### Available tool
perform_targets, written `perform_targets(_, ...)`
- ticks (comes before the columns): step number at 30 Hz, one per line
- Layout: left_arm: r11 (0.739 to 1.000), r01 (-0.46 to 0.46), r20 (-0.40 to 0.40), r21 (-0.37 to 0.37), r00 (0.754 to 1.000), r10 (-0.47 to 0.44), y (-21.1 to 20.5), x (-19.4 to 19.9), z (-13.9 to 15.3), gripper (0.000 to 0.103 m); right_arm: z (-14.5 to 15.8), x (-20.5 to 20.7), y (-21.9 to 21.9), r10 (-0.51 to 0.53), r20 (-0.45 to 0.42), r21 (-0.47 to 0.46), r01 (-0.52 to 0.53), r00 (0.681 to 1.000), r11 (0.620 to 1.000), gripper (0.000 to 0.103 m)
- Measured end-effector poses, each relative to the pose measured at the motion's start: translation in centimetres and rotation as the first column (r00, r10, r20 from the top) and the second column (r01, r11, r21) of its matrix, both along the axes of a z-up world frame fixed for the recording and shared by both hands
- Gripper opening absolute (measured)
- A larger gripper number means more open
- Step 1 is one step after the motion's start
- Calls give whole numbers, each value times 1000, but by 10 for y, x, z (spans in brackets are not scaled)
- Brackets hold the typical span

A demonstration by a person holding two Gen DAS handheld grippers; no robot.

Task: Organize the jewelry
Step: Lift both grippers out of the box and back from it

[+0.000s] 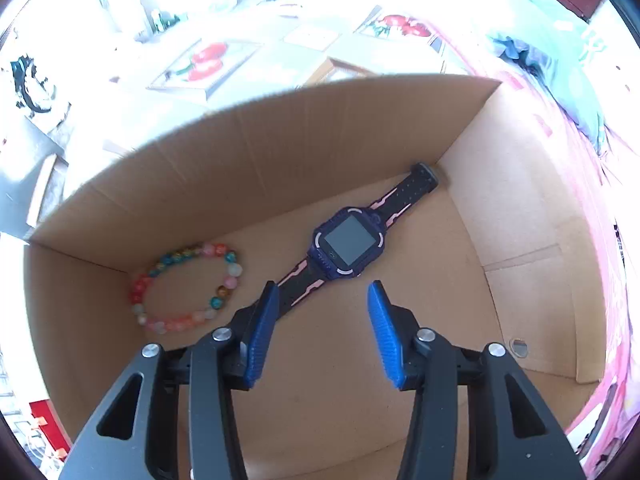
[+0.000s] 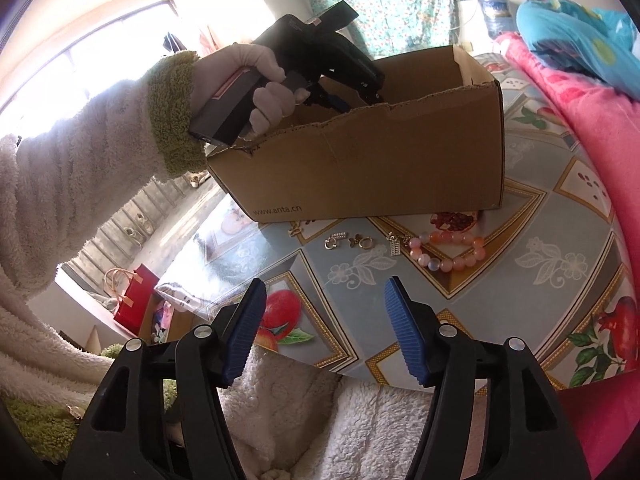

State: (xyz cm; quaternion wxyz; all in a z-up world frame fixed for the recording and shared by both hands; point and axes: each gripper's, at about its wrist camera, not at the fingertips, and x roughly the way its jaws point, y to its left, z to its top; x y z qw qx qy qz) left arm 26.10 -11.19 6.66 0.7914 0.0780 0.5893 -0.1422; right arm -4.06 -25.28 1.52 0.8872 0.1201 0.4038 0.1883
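My left gripper (image 1: 324, 292) is open and empty inside a cardboard box (image 1: 520, 216), just above the lower strap of a purple and pink smartwatch (image 1: 347, 247) that lies on the box floor. A multicoloured bead bracelet (image 1: 184, 288) lies in the box's left corner. In the right wrist view the box (image 2: 372, 172) stands on the table, with the left gripper's body (image 2: 320, 60) dipped into it. My right gripper (image 2: 326, 290) is open and empty, hovering at the table's near edge. A pink bead bracelet (image 2: 448, 250) and several small gold earrings (image 2: 352, 241) lie on the table in front of the box.
The table has a patterned fruit tablecloth (image 2: 540, 240). A pink blanket (image 2: 580, 120) lies on the right. A red gift bag (image 2: 134, 304) stands on the floor at the left. My fluffy white sleeve (image 2: 80, 168) reaches across the left.
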Motion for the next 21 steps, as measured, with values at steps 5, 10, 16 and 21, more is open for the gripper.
perform_targets(5, 999, -23, 112, 26, 994, 20, 6, -23, 36, 48, 7, -3, -7, -41, 56, -43, 43, 998, 998, 70)
perform_targets(10, 996, -76, 299, -36, 951, 84, 17, -46, 71, 48, 14, -13, -11, -75, 136, -132, 93, 988, 987, 82)
perform_targets(16, 993, -78, 445, -84, 889, 107, 18, -90, 103, 48, 18, -17, -15, -91, 187, -188, 127, 978, 974, 91)
perform_targets(21, 988, -64, 492, -141, 861, 126, 27, -128, 116, 49, 26, -21, -18, -108, 238, -189, 155, 965, 970, 95)
